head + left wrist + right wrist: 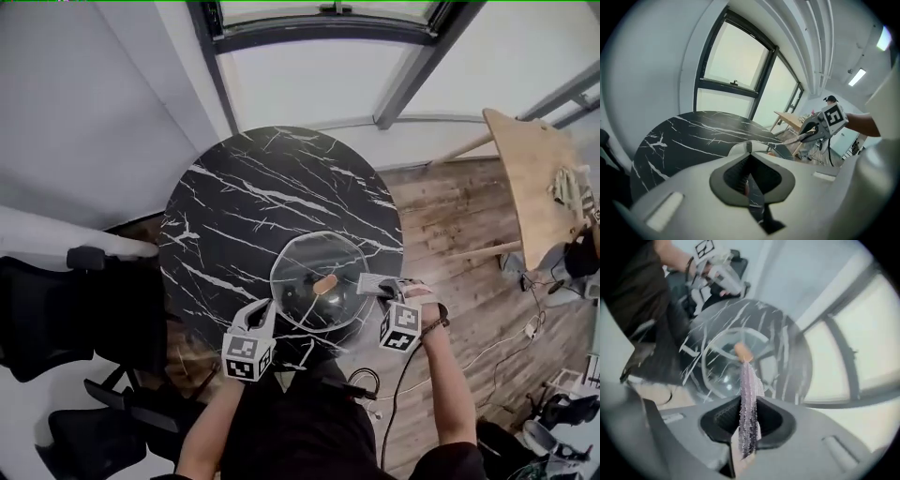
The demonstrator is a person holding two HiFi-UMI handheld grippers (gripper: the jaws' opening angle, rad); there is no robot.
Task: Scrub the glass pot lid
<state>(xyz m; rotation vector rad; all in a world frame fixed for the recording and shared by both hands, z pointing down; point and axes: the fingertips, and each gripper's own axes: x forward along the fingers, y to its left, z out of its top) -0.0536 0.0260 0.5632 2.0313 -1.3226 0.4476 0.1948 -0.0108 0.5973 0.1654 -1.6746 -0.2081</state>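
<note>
Glass pot lid (319, 281), domed, on round veined marble table (234, 206)

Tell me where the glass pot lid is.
Head view: the glass pot lid lies near-side on the black table, between the left gripper and right gripper.

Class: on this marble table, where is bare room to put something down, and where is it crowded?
Bare marble table runs from the glass lid back to the window-side edge, and left of the lid toward the chair. Crowded: the near edge, where the left claw grips the lid and the right claw holds a scrub cloth.
</note>
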